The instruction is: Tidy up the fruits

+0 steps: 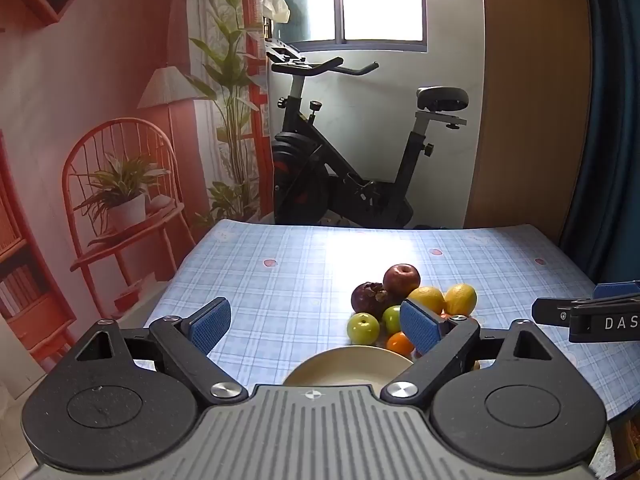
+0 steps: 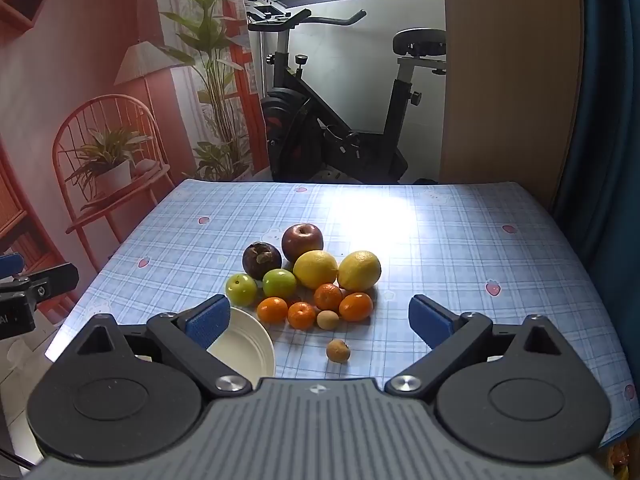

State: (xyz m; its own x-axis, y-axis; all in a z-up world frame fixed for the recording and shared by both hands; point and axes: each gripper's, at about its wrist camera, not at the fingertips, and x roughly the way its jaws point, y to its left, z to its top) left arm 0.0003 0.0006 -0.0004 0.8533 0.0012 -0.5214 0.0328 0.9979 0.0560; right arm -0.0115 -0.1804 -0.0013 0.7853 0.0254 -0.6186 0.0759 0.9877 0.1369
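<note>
A heap of fruit lies mid-table: a red apple, a dark mangosteen, two lemons, two green apples, several small oranges and two small brown fruits. A cream plate sits near the front left, partly under my right gripper's left finger. My right gripper hangs open above the front of the heap, nothing between its pads. My left gripper is open above the plate, its right pad in front of the fruit.
A blue checked cloth covers the table. Beyond its far edge stands an exercise bike. A printed wall backdrop runs along the left, a wooden panel and blue curtain on the right.
</note>
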